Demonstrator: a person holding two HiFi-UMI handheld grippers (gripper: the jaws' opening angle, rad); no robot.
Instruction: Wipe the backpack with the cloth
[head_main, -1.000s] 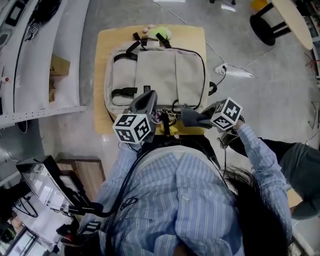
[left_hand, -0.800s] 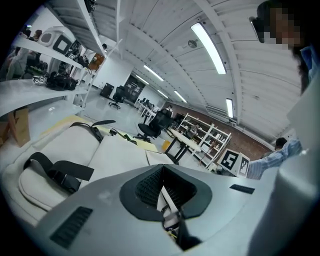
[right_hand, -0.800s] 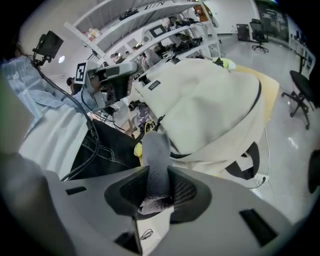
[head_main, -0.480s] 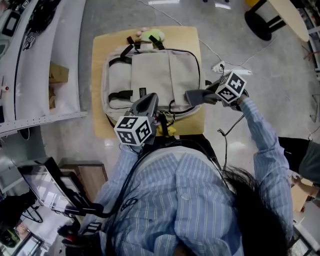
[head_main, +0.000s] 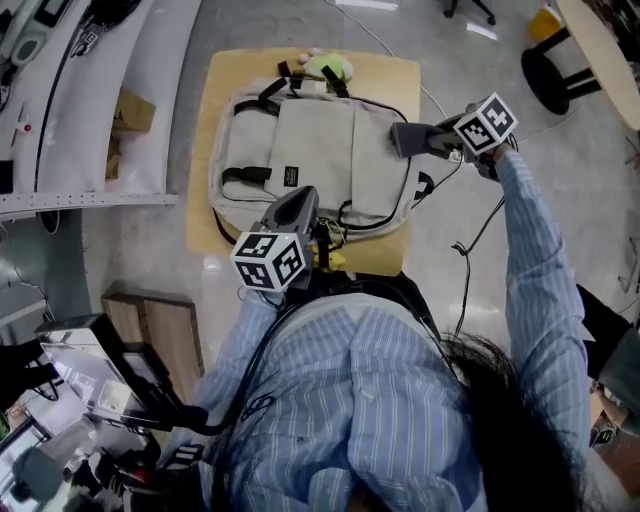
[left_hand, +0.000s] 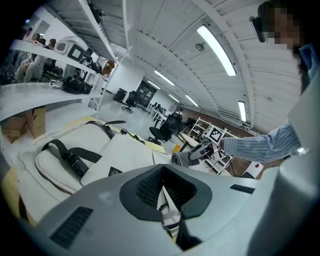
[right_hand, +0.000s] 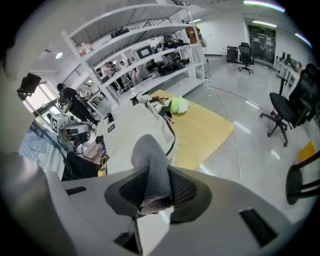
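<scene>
Backpack (head_main: 310, 150): beige, lying flat on a yellow table (head_main: 395, 75).
Left gripper (head_main: 296, 206): jaws pinched together on the backpack's near edge.
Right gripper (head_main: 428, 138): jaws closed on a grey cloth (head_main: 406, 138), held at the backpack's right edge.

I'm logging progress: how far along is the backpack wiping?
Done: right gripper grips the grey cloth. In hand: cloth sits at the backpack's far-right edge while the left gripper pinches its near edge. Left: wiping the panels; no wiped area shows.
</scene>
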